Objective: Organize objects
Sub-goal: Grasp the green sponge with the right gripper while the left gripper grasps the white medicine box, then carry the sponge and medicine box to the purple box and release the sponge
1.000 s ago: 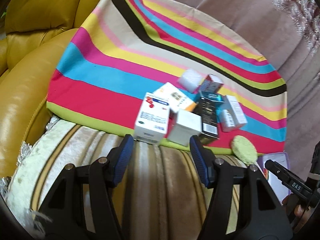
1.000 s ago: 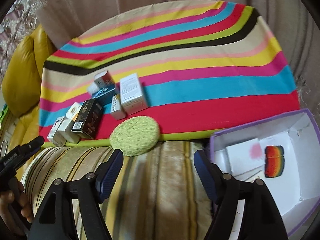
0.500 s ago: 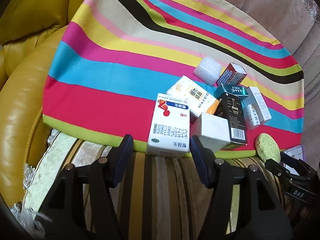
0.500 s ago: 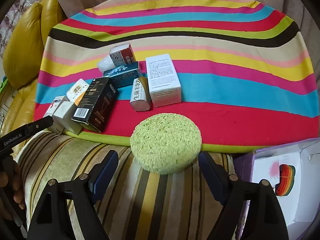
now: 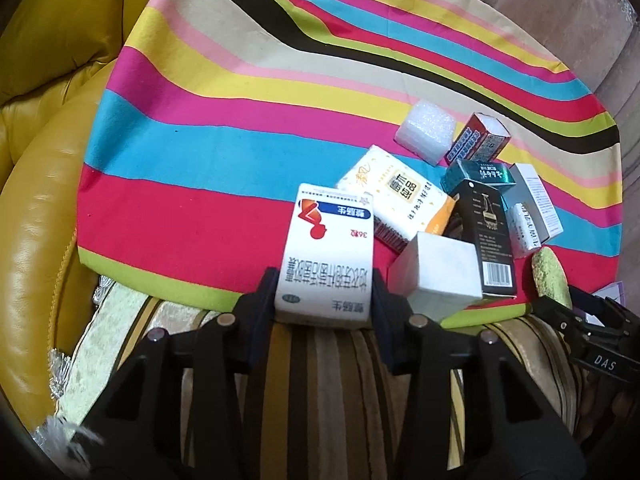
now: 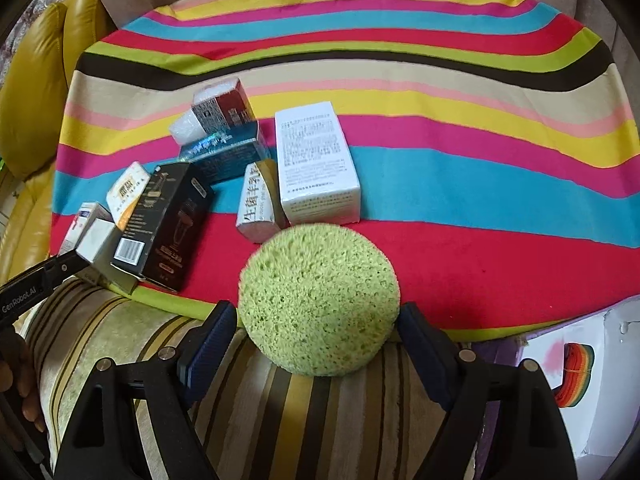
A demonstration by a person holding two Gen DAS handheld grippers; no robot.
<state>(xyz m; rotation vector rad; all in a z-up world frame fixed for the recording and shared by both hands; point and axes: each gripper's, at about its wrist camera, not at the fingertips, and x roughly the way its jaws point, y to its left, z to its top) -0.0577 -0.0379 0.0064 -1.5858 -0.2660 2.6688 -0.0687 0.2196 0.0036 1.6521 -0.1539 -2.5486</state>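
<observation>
A: What do the two grabbers look like?
B: Both are black plastic with triangle holes. The left gripper (image 5: 325, 286) and the right gripper (image 6: 316, 326) have dark blue pads with ridges.
A: Any shiny bits?
B: Round silver screws. One says "DAS" in white letters, the other says "GenRobot.AI".

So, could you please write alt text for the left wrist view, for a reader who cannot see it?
The left gripper is closing its jaws on a white medicine box with a red and blue logo, at the near edge of a bright striped cloth. More small boxes lie in a cluster to its right, beside a green sponge. A yellow leather cushion is at the left.
</observation>
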